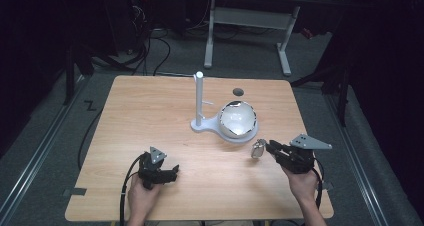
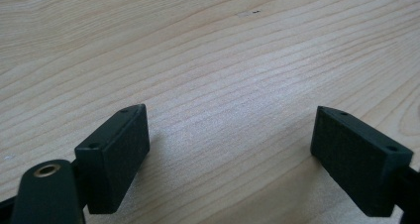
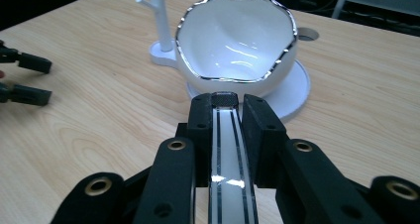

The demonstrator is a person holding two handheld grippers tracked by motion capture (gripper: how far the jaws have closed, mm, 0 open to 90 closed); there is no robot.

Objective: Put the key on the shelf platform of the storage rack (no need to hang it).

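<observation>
One bowl [image 1: 238, 120], one spoon [image 3: 229, 154], two claws

At frame centre a bowl [image 1: 238, 120] sits on a stand [image 1: 199, 102] on the table [image 1: 150, 116], with a cup [image 1: 258, 149] just lower right of it.

Glossy white bowl [image 3: 236, 45] on a matt, wood-grained table [image 1: 150, 116].

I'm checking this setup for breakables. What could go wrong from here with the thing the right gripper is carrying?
The right gripper pinches a white cup only by its thin rim, so it might slip or twist out. It is close to the dark-rimmed white bowl on the stand base; moving ahead could knock them together. The left gripper rests open, too far to steady anything.
</observation>
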